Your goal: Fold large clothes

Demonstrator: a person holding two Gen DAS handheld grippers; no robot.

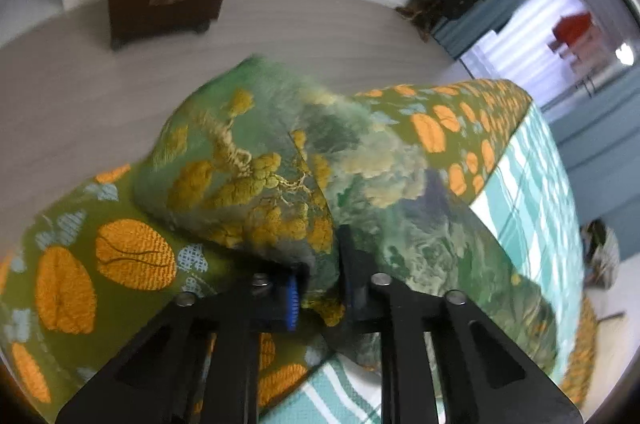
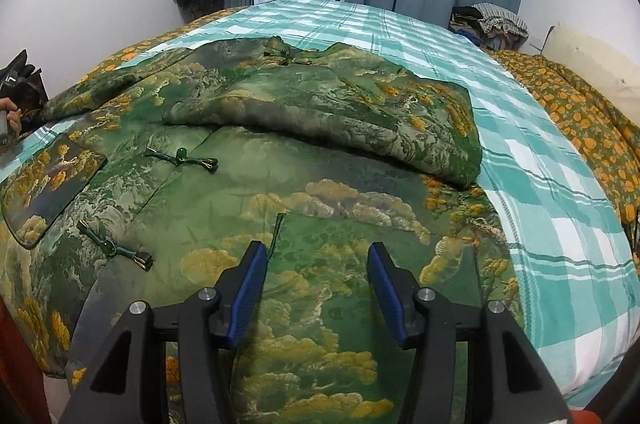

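Jacket (image 1: 256, 160) edge pinched in left gripper (image 1: 320, 288); right gripper (image 2: 318, 276) agape above

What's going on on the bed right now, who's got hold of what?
A green landscape-print jacket lies spread on the teal plaid sheet, one sleeve already folded across its chest. The left gripper is shut on a bunched part of the jacket and lifts it. The right gripper hangs open above the jacket's lower front, gripping nothing.

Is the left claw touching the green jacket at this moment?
Touching. The left wrist view shows the left claw closed on a bunched fold of the green jacket, with fabric pinched between its fingers.
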